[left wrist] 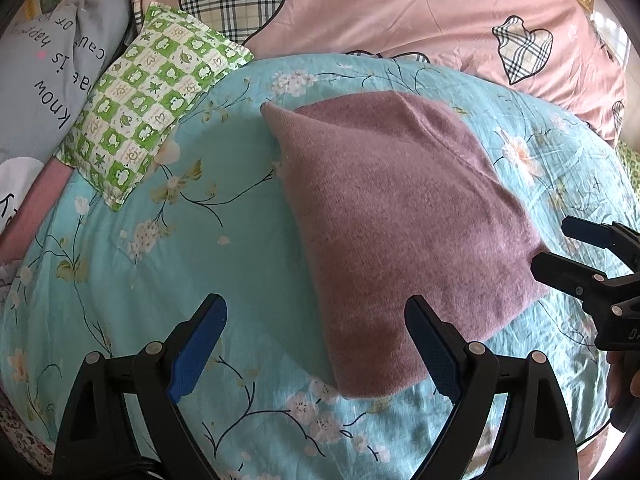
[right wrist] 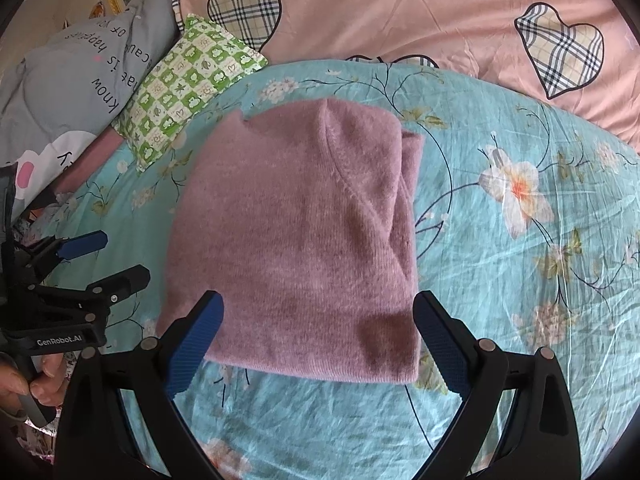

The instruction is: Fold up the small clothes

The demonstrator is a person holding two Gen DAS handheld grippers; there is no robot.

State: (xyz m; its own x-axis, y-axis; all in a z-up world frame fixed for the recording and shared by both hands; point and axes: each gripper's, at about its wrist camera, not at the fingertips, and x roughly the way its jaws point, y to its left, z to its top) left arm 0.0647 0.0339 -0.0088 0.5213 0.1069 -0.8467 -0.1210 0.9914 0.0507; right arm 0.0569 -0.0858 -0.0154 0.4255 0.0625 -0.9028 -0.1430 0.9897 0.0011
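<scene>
A mauve knitted garment lies folded into a compact rectangle on the turquoise floral bedsheet; it also shows in the right wrist view. My left gripper is open and empty, hovering above the garment's near-left edge. My right gripper is open and empty, just above the garment's near edge. The right gripper also shows at the right edge of the left wrist view, open, beside the garment's right corner. The left gripper shows in the right wrist view, open, left of the garment.
A green checked small pillow lies at the back left. A grey printed pillow sits further left. A pink duvet with plaid hearts covers the back of the bed. A hand holds the left gripper's handle.
</scene>
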